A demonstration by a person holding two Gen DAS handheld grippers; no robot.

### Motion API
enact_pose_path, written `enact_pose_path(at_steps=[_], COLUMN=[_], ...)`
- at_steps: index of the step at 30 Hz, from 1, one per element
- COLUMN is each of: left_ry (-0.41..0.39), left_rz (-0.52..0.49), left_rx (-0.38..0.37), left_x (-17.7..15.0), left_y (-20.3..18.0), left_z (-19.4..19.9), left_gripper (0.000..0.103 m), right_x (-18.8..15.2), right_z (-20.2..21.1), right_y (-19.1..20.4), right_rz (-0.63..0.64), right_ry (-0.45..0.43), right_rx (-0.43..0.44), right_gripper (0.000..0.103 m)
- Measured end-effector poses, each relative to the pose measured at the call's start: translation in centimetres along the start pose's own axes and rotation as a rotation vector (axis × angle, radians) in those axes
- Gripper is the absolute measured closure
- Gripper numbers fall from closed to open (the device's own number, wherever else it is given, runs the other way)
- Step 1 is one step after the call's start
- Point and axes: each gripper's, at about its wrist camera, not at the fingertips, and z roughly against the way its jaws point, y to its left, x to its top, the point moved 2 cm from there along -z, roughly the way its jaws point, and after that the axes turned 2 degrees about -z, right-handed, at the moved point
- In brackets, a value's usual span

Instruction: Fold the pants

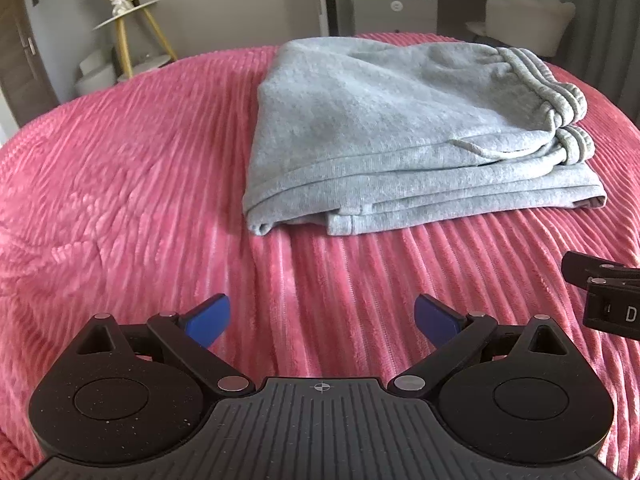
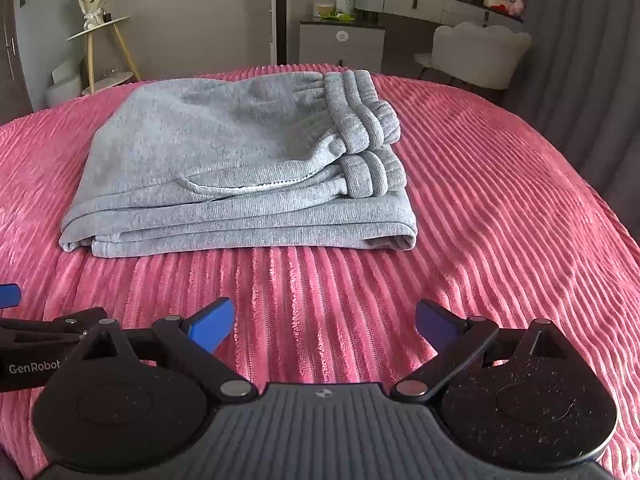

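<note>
Grey sweatpants [image 1: 380, 128] lie folded in a flat stack on the pink ribbed bedspread [image 1: 120, 184], with the ribbed waistband and cuffs at the right end. They also show in the right wrist view [image 2: 224, 168]. My left gripper [image 1: 322, 322] is open and empty, hovering over the bedspread short of the pants' near edge. My right gripper [image 2: 325, 326] is open and empty, also short of the pants. The right gripper's body shows at the right edge of the left wrist view [image 1: 604, 292]; a blue left fingertip [image 2: 9, 295] shows at the left edge of the right wrist view.
Beyond the bed stand a small round side table [image 1: 128, 20] with a bouquet at the left, a grey cabinet [image 2: 342, 44], a white chair [image 2: 480, 54] and a dressing table [image 2: 436, 0]. A grey curtain [image 2: 592, 80] hangs at the right.
</note>
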Motion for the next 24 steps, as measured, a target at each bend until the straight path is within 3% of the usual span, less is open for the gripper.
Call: enact_pose_path(at_steps=[24], left_ry=[0.005], left_rz=[0.021], left_rx=[-0.001], left_x=[0.02], left_y=[-0.05], left_z=[0.1], left_gripper=[0.002], right_x=[-0.14], right_z=[-0.03], right_y=[0.04], right_rz=[0.005], right_ry=[0.01], right_rx=[0.006], right_gripper=[0.006])
